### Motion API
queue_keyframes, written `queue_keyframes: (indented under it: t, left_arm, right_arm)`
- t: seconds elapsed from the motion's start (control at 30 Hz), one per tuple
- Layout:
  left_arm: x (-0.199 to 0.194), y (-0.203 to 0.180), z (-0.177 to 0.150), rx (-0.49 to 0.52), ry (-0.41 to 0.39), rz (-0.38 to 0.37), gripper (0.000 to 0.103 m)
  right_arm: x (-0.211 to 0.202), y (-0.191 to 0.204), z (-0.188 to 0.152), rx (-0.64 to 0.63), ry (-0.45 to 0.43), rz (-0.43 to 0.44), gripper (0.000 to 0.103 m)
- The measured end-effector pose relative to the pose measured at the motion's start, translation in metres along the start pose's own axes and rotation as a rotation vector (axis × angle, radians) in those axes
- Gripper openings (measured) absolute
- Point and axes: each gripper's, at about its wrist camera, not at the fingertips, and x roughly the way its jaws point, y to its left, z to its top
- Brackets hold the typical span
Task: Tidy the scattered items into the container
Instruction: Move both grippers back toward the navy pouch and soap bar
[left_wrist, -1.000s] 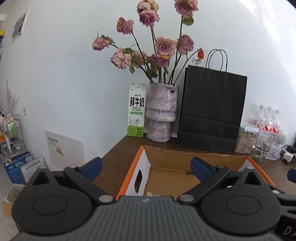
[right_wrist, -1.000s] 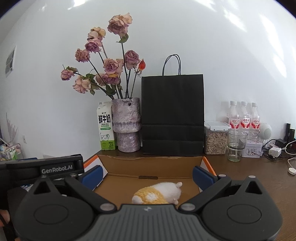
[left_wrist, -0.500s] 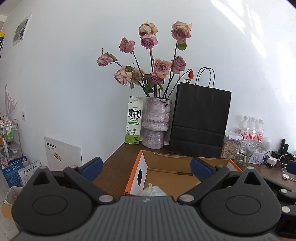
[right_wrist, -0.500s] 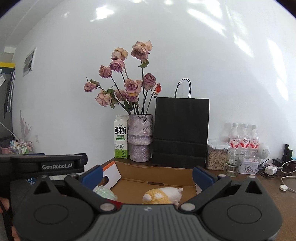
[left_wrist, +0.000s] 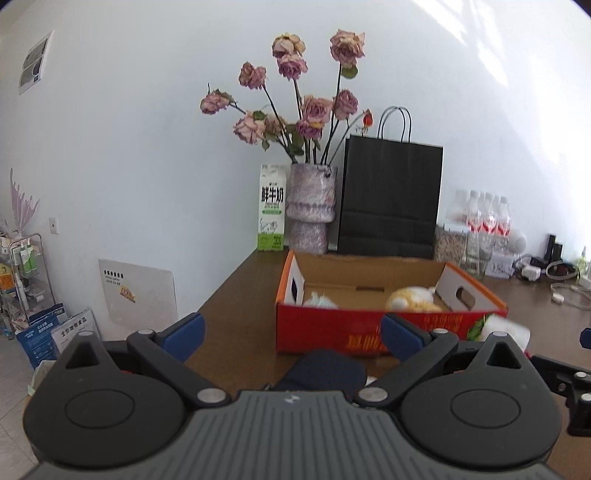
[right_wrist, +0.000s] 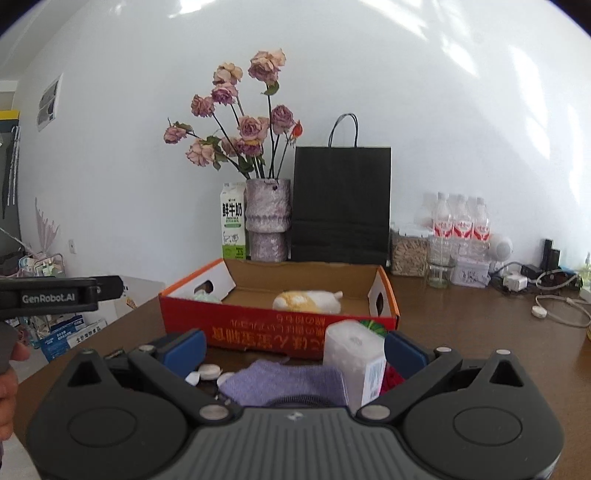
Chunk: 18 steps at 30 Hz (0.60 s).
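A red and orange cardboard box (left_wrist: 354, 332) (right_wrist: 258, 332) sits on the brown table. Inside lie a yellow and white plush toy (left_wrist: 413, 297) (right_wrist: 308, 301) and a pale crumpled bag (left_wrist: 319, 300) (right_wrist: 203, 295). My left gripper (left_wrist: 291, 338) is open and empty, in front of the box, above a dark blue cloth (left_wrist: 325, 371). My right gripper (right_wrist: 295, 350) is open and empty, above a purple cloth (right_wrist: 284, 380), a white tissue pack (right_wrist: 352, 354), small white discs (right_wrist: 208, 369) and something red (right_wrist: 391, 380).
Behind the box stand a milk carton (left_wrist: 271, 208), a vase of dried roses (left_wrist: 310, 206), a black paper bag (left_wrist: 389, 201), a jar, a glass (right_wrist: 439, 271) and water bottles (right_wrist: 460, 223). Cables and chargers (right_wrist: 546, 295) lie at the right. The table's left edge drops to the floor.
Both grippers have pulled back from over the box, towards the table's near side. The box's red front wall and the loose items in front of it have come into view.
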Motion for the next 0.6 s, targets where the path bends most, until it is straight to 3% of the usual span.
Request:
queue_keyframes:
  t: [0.13, 0.27, 0.4, 0.6]
  left_arm:
    - [-0.004, 0.007, -0.018, 0.011, 0.051, 0.027, 0.103]
    - [-0.013, 0.015, -0.039, 0.016, 0.071, -0.01, 0.103]
    - [-0.014, 0.022, -0.053, 0.007, 0.123, 0.003, 0.103]
    - [-0.015, 0.021, -0.053, 0.016, 0.122, 0.003, 0.103]
  right_arm:
    - [-0.007, -0.011, -0.028, 0.034, 0.088, -0.03, 0.103]
    - [-0.016, -0.02, -0.05, 0.043, 0.147, -0.074, 0.103]
    - [-0.018, -0.031, -0.069, 0.055, 0.213, -0.106, 0.103]
    - [-0.015, -0.036, -0.072, 0.097, 0.221, -0.1, 0.103]
